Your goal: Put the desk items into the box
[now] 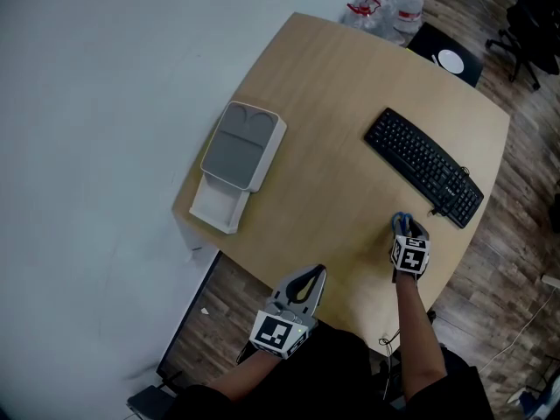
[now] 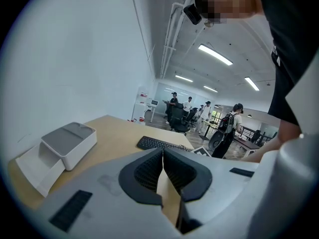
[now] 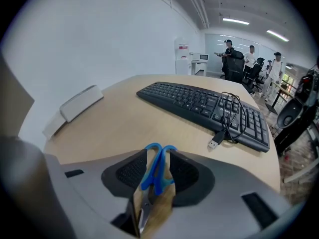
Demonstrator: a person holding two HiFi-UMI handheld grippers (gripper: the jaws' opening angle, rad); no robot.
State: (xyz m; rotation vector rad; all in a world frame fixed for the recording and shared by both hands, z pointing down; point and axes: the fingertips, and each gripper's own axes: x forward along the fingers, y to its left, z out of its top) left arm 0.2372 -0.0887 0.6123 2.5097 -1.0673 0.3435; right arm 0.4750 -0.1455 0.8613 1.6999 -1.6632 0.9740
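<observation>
My right gripper hovers over the near right part of the wooden desk, just in front of the keyboard. It is shut on blue-handled scissors, whose handles stick out past the jaw tips while the blades point back toward the camera. In the right gripper view the right gripper has a pad pressed against each handle loop. My left gripper hangs at the desk's near edge, shut and empty. A white box with a grey lid sits at the desk's left edge, far from both grippers.
A black keyboard lies at the right, its coiled USB cable resting on the keys. Water bottles stand on the floor past the far corner. Several people and office chairs are in the background.
</observation>
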